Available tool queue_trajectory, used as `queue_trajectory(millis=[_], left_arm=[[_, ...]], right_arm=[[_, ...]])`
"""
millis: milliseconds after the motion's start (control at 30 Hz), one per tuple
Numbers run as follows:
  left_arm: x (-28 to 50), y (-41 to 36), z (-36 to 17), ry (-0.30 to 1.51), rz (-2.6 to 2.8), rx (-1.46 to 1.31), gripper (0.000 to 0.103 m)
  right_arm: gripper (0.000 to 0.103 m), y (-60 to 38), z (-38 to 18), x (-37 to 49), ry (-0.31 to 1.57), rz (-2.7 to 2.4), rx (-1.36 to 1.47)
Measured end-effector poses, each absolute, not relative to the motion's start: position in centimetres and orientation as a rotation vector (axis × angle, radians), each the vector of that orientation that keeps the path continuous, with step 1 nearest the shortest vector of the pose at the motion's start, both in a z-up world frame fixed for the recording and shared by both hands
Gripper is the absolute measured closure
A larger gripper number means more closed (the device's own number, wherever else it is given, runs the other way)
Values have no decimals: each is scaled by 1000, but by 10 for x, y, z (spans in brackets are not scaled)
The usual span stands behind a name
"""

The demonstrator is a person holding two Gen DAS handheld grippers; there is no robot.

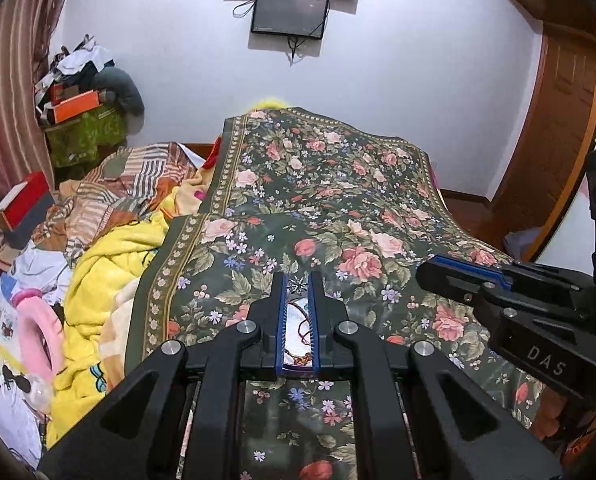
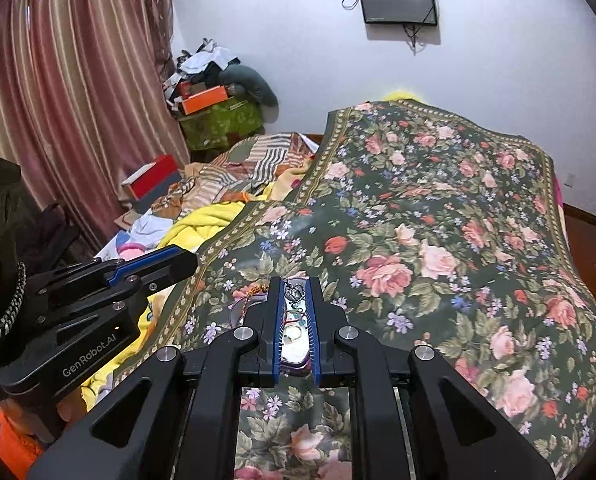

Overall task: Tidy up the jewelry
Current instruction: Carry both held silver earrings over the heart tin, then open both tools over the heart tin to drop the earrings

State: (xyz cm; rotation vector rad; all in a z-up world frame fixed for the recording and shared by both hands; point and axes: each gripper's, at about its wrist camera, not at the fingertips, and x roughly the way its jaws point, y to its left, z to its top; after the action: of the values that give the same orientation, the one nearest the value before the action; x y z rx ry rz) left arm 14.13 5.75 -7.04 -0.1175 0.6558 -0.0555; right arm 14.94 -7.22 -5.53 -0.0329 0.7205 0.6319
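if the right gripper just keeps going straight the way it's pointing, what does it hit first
Probably the small silver crown-shaped charm, which lies at the tips of the right gripper. It sits with a gold ring on a white tray between the fingers. Beyond is the dark green floral bedspread. Depth is unclear.

Both wrist cams low, fwd over floral bedspread [image 1: 337, 200]; shared view.

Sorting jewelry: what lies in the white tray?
In the white tray: a gold ring, a silver crown charm, a red cord. The gripper fingers hide the rest.
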Motion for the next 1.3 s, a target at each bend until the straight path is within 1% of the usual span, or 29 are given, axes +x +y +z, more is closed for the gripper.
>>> queue_trajectory(millis=[667, 1100, 1167, 1233, 1300], left_arm=[[175, 58, -127, 798, -121, -145, 95], [178, 64, -129, 808, -112, -158, 94], [175, 66, -125, 800, -102, -161, 94], [172, 69, -120, 791, -95, -164, 94], [169, 70, -115, 780, -87, -161, 91]], right_arm=[[93, -46, -114, 169, 883, 663, -64], [93, -41, -122, 171, 922, 670, -92], [92, -40, -122, 170, 929, 673, -97], [87, -40, -119, 168, 929, 673, -96], [82, -41, -115, 167, 919, 672, -92]])
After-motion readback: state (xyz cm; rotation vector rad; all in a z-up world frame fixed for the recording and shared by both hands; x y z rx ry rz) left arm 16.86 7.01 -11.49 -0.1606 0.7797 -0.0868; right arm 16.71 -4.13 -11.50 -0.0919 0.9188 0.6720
